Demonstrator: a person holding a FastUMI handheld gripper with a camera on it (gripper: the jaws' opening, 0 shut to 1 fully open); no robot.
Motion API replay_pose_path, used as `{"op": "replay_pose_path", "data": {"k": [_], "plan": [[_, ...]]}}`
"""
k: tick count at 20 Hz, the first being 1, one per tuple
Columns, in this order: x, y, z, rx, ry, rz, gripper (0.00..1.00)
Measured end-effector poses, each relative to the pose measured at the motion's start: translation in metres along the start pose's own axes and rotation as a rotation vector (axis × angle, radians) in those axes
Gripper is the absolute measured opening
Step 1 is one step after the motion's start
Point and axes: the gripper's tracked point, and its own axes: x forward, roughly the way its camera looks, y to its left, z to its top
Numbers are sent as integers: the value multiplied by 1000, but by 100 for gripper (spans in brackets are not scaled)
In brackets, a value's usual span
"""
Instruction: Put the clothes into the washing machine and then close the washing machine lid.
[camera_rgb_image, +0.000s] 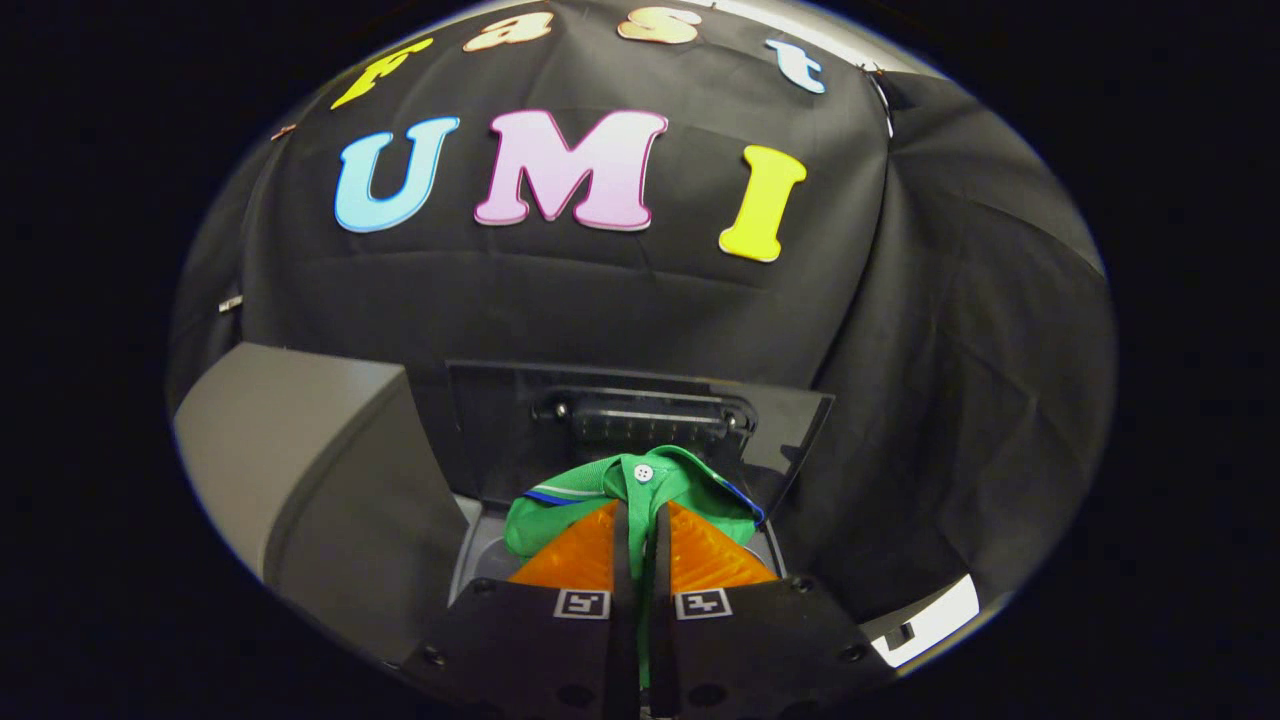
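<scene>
Tongs (640, 520) pinch shirt (610, 485) before black cloth (560, 300).

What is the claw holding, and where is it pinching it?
The claw is shut on a green shirt, pinching a fold of cloth just below its white button.

i see the washing machine (300, 470) just beyond the fingers, lid (640, 420) upright, green shirt (560, 510) over its opening.

We see our gripper (640, 520) with its two fingers (585, 555) squeezed close together, pinching the green shirt (640, 478).
</scene>
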Motion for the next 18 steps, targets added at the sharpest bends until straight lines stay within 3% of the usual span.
{"op": "replay_pose_path", "data": {"k": [9,18], "plan": [[74,6,-106,-21,182,2,9],[117,17,-195,-20,379,27,9]]}}
